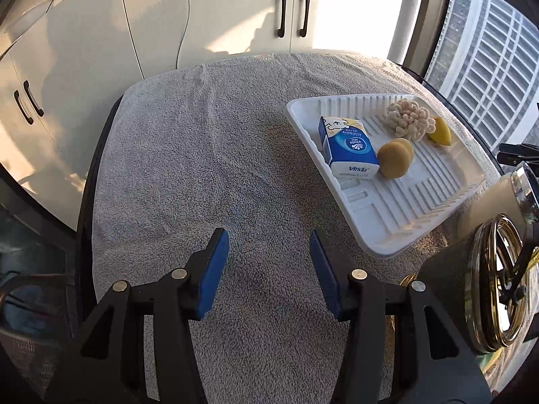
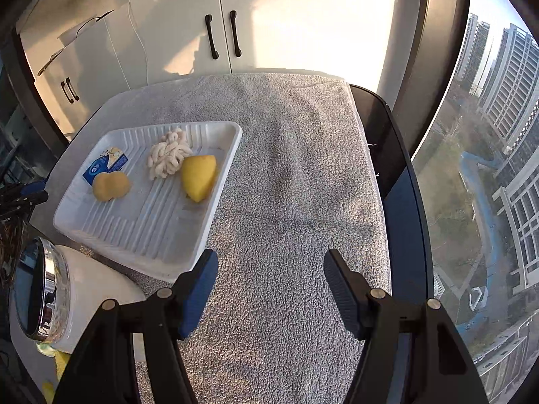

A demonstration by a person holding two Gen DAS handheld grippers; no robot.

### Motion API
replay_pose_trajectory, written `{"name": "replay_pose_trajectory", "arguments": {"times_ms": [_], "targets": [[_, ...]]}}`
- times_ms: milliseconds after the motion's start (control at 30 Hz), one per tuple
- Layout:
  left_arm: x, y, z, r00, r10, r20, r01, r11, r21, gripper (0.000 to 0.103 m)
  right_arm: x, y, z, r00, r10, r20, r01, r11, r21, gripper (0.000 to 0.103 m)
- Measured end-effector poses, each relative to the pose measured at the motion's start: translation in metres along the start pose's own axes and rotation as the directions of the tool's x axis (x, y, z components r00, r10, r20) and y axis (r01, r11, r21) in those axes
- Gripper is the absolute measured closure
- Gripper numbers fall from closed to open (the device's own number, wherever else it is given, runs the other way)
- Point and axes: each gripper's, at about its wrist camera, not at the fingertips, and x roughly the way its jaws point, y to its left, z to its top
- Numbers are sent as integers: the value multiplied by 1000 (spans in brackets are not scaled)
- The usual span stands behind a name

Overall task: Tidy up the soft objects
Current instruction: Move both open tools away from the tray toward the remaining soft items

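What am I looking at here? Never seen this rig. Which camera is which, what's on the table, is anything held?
There is no robot arm. A person holds a two-finger gripper in each hand, and each gripper carries a fisheye camera looking forward along its fingers.

One picture is the left wrist view: the left gripper shows at the bottom, open, with nothing between its blue pads. The other is the right wrist view: the right gripper, also open and holding nothing.

Both hover over a grey towel spread on a table. On the towel sits a white tray. In it lie a blue tissue pack, a tan round sponge, a cream knotted rope bundle and a yellow sponge wedge.

Behind are white cabinets; a window is on the right.
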Motion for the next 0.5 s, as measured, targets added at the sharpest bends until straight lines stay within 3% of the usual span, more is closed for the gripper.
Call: {"name": "replay_pose_trajectory", "arguments": {"times_ms": [500], "targets": [[-43,7,-100,999,1,39,1,999,-49,55,-34,-6,-99,1000,-12,8,12,998,54,35]]}}
